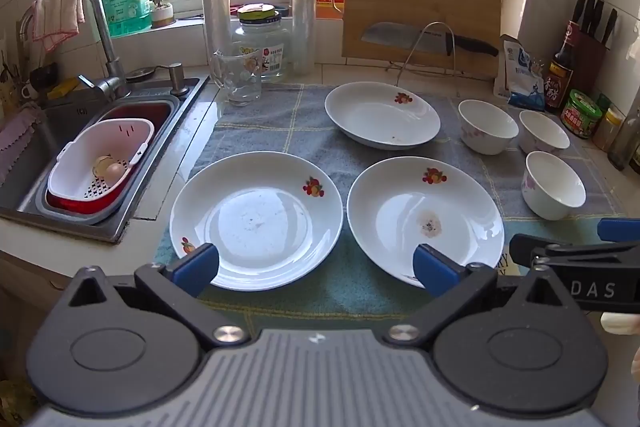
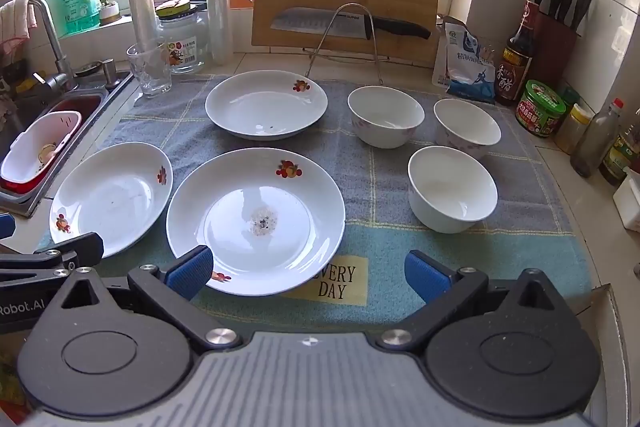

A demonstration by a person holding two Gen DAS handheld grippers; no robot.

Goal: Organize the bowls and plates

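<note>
Both tools hover low over the bench, nothing gathered yet. The left gripper (image 1: 316, 265) has its jaws spread wide and empty, aimed down at the near-left plate (image 1: 256, 219) in the lower centre of the left wrist view. The right gripper (image 2: 308, 273) is just as released, holding nothing, with the stained plate (image 2: 256, 223) sitting at centre frame of the right wrist view.

Everything rests on the checked cloth (image 2: 360, 171): a third plate (image 2: 266, 105) further up the frame, and three bowls to the right, well apart from the plates. The front bowl (image 2: 452, 189) is nearest; the other two, one (image 2: 386, 121) and another (image 2: 466, 127), sit behind it, close together.

My read: the first pick-up is about to start, likely a plate to stack on another. To do it well, come in low at the near rim, one jaw over and one under the lip, since the plates are shallow and glazed and could slip. Lift level, clear the neighbouring rim, then set down centred. Watch the two plates in front; they lie just beside each other.
</note>
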